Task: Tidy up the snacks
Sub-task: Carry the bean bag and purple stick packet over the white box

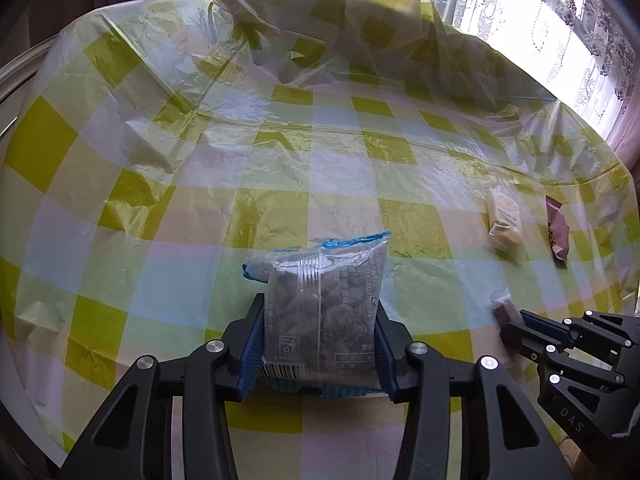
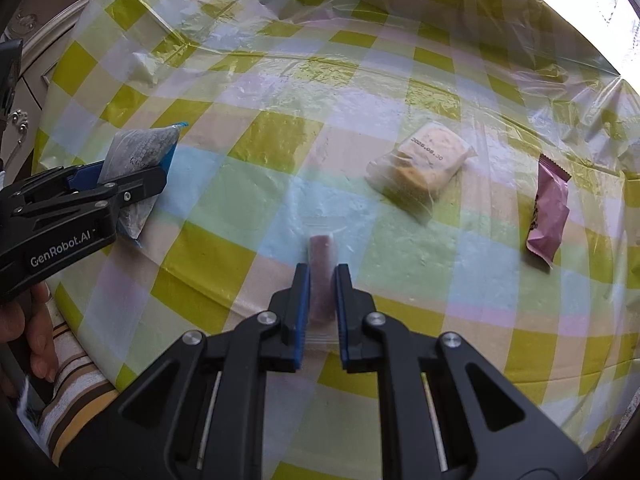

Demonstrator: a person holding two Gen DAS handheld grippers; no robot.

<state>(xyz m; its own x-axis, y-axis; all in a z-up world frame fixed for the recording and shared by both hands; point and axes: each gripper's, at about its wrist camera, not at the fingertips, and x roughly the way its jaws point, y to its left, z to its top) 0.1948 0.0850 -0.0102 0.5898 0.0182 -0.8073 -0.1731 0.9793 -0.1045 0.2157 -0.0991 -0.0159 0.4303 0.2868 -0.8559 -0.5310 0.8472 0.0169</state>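
Observation:
My left gripper [image 1: 320,312] is shut on a clear snack bag with blue edges [image 1: 324,300], held upright between its blue pads above the checked tablecloth. The same bag [image 2: 136,152] and left gripper [image 2: 148,184] show at the left of the right wrist view. My right gripper [image 2: 322,276] is shut on a small purple-brown bar in a clear wrapper [image 2: 320,276], which sticks out past the fingertips. In the left wrist view that bar [image 1: 505,311] shows at the tip of the right gripper [image 1: 514,326].
A yellow cake in a clear wrapper [image 2: 424,164] and a pink packet [image 2: 547,212] lie on the table's right side. The yellow-checked plastic cloth [image 1: 280,168] is crumpled at the far edge by a curtained window. A hand [image 2: 36,344] holds the left gripper's handle.

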